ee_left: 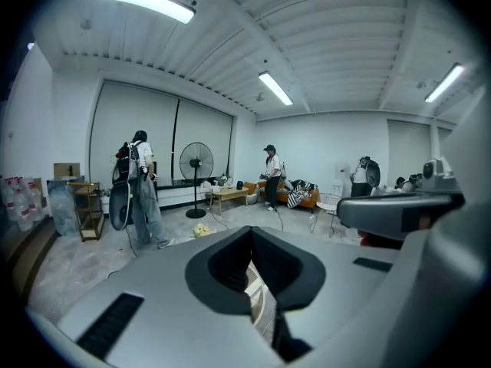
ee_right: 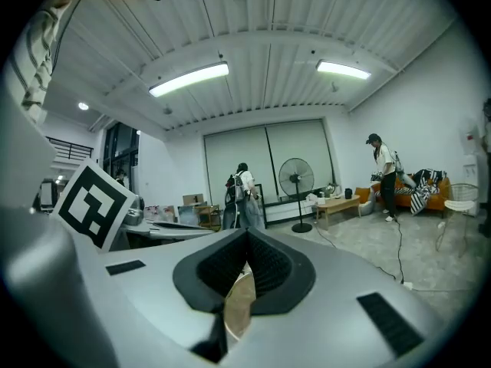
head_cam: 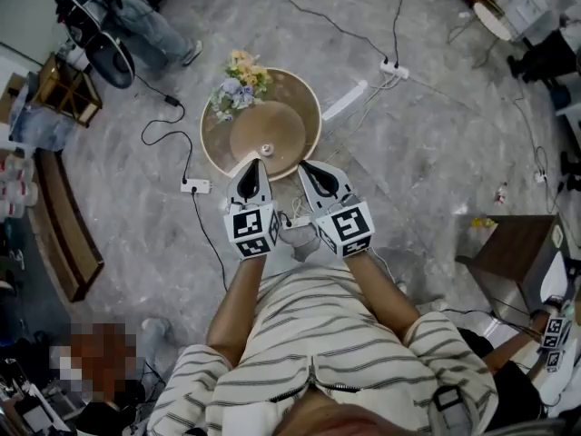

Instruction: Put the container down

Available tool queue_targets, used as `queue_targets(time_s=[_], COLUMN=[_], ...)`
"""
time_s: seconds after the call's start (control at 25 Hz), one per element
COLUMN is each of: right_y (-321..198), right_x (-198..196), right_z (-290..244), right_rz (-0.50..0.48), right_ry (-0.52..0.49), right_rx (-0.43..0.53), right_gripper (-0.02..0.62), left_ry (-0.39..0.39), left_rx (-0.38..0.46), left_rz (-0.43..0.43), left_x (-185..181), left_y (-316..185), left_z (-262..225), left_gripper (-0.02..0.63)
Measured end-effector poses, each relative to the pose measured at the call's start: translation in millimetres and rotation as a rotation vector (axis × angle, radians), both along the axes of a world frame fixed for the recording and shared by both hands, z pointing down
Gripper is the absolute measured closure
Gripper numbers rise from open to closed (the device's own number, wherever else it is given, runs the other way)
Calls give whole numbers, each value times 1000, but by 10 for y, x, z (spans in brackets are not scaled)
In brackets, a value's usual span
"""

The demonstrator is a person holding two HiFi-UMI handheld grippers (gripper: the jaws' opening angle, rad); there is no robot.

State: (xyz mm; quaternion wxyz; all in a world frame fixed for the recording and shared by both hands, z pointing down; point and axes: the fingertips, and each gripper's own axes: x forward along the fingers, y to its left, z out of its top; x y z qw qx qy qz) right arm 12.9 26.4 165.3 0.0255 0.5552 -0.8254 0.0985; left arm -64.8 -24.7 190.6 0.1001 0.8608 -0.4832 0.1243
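One grey marbled floor (head_cam: 408,153) fills most of the head view, crossed by black cables. Over it, just beyond the person's outstretched arms, sits the container (head_cam: 304,98): a round, shallow, tan dish with a paler rim and a darker raised hump (head_cam: 266,133) in its middle, topped by a small pale knob. From above I cannot tell how far it is from the floor.

The left tool (head_cam: 253,173) reaches the near rim on the left side and the right tool (head_cam: 310,169) on the right, each with a black-and-white marker cube nearer the person.

In the left gripper view the left tool (ee_left: 252,240) has its dark pads drawn together, and a pale strip of the container's edge (ee_left: 257,294) runs up into the slit between them. In the right gripper view the right tool (ee_right: 245,251) is likewise clamped on a tan slice of the container (ee_right: 238,313).

A small bunch of pale yellow, white and blue flowers (head_cam: 238,84) lies on the far left rim and covers it there.

The near rim is hidden under both tools. Each gripper view shows only a sliver of the dish, the rest being blocked by the tool's grey body.
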Motion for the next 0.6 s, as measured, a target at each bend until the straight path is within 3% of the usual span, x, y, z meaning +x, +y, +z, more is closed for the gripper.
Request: queue_targets(time_s=[0.36,0.6], right_y=[-102,-215], right_x=[-89,-80], right_z=[-414,-537], right_rz=[30,58], right_ry=[-13,-16], right_rx=[48,77], right_gripper=[589,591], left_ry=[15,19], left_rx=[82,113], left_rz=[60,80], left_x=[-112,-144], left_y=[52,23], left_z=[-572,-702], left_gripper=[607,607])
